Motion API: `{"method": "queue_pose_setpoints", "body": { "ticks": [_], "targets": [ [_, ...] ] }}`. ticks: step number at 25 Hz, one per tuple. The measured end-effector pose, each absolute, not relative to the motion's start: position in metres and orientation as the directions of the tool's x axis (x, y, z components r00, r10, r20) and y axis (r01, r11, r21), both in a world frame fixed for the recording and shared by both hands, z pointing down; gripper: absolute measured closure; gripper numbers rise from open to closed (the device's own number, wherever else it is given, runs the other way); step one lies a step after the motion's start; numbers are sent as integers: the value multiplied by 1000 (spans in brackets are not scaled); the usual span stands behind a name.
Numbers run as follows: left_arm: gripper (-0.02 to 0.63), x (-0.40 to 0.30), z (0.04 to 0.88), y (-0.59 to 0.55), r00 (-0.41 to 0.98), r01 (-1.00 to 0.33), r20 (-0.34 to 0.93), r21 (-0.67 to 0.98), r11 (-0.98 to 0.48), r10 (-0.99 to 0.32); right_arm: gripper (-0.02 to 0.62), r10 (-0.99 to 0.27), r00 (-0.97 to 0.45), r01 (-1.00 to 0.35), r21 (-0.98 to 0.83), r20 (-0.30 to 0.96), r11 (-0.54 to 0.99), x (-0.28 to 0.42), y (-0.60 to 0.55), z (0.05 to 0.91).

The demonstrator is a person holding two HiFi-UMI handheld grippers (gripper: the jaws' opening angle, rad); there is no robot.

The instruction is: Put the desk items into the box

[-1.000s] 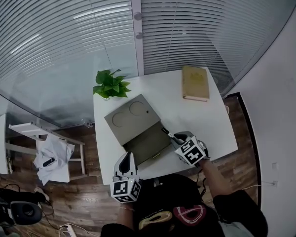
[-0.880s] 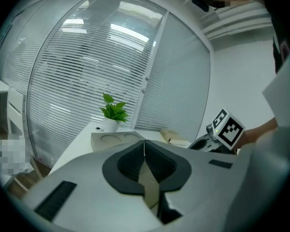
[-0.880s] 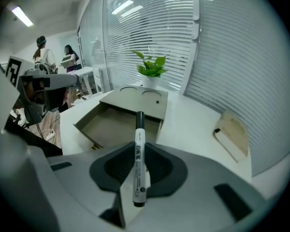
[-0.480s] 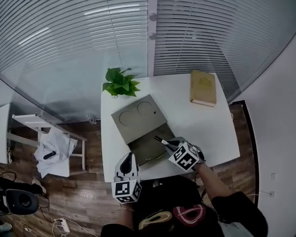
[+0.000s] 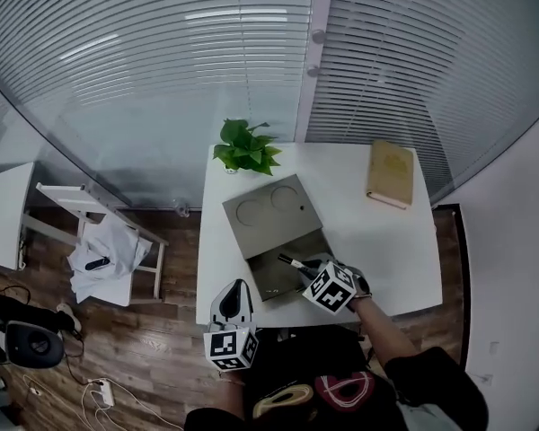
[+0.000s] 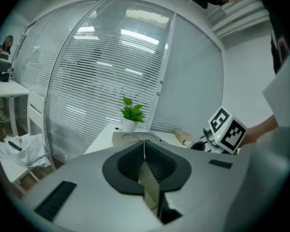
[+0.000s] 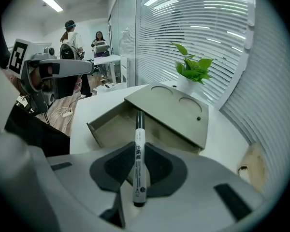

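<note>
Marker (image 7: 138, 129), white barrel with dark cap and printed label: clamped lengthwise between the narrowly set jaws of the right gripper (image 7: 139, 153), capped end pointing out past the pads; in the head view it lies over the open compartment of the box, and whether it touches the bottom cannot be told. Box (image 5: 271, 278), grey-olive, shallow, near the front of the desk: the lid (image 5: 274, 212), with two round recesses, sits on the far part and leaves the near compartment uncovered. Left gripper (image 6: 144, 151): jaws pressed together with nothing between them, held at the near edge of the desk, just beside the box's near left corner and apart from it. Desk (image 5: 377, 241), white, rectangular. Potted plant (image 5: 247, 148), green leaves in a white pot, at the far left corner, just behind the box. Book (image 5: 391, 173), tan cover, lying flat at the far right corner, well apart from the box. Chair (image 5: 108, 245), white, with a pale cloth draped over it, on the wood floor to the left of the desk.
</note>
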State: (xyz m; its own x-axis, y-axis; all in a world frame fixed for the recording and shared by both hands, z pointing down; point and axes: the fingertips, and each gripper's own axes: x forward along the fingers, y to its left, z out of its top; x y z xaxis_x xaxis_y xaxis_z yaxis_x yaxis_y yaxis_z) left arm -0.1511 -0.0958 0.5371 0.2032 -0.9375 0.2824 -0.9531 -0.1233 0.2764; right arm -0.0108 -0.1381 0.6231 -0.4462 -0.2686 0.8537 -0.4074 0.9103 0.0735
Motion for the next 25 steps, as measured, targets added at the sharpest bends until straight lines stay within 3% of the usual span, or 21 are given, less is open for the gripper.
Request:
{"method": "queue_pose_setpoints", "body": {
  "ticks": [25],
  "targets": [
    [584, -189, 544, -73, 50, -955, 310, 293, 45, -950, 523, -136, -420, -284, 13, 897, 959, -50, -144, 666]
  ]
}}
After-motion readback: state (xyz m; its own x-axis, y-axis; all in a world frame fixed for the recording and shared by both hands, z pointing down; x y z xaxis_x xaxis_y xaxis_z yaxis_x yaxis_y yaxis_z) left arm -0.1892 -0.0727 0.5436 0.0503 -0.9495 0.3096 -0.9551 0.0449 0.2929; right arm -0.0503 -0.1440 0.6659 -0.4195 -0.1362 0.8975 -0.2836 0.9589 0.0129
